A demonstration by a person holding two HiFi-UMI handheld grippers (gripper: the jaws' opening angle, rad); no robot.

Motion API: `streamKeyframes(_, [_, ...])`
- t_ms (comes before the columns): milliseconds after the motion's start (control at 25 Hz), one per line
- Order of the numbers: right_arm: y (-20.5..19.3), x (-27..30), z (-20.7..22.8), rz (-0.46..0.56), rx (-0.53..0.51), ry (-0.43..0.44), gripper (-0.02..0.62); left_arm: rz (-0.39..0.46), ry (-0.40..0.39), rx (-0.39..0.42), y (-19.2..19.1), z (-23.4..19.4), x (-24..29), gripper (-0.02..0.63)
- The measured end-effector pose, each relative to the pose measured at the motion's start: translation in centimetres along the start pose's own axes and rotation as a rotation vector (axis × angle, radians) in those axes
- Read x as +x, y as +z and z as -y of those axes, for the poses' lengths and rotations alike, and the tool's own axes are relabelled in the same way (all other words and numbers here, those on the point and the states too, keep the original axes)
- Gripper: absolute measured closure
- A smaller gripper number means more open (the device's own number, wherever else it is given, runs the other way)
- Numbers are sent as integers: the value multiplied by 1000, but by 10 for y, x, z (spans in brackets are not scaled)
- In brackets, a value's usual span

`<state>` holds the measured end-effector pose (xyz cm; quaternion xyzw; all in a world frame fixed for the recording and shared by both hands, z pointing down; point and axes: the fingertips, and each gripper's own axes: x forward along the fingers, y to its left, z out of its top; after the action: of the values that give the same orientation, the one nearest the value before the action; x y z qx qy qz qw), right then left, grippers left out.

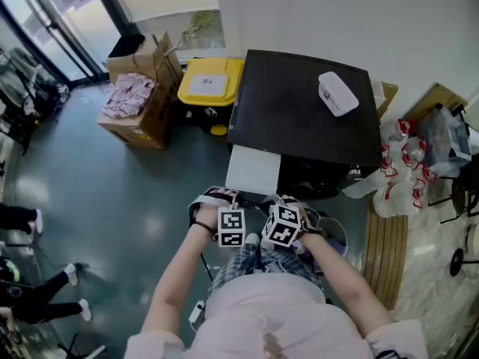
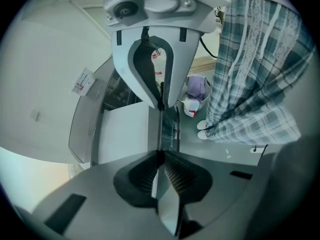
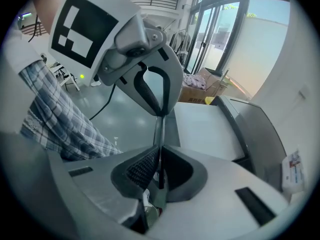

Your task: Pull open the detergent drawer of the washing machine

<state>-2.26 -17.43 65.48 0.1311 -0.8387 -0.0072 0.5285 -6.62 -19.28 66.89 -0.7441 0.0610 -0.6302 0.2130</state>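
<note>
We see both claws pinching the same thin front edge of the white detergent drawer [image 1: 253,169] - it sticks out from the front of the black washing machine [image 1: 307,111], in front of the person. Left claw [image 2: 161,155] is nearly closed, pads clamped on that edge; right claw [image 3: 159,151] the same, just beside it. In the head view the two sit side by side, marker cubes up. A white box [image 1: 338,93] lies on the machine's top - yellow bin [image 1: 211,81] and cardboard box [image 1: 142,96] stand on the floor to its left
</note>
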Motion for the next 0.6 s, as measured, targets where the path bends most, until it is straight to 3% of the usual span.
streamKeyframes(600, [3,2,-51,12,-5,59,547,11,-32,-9,-2,50,-12,543])
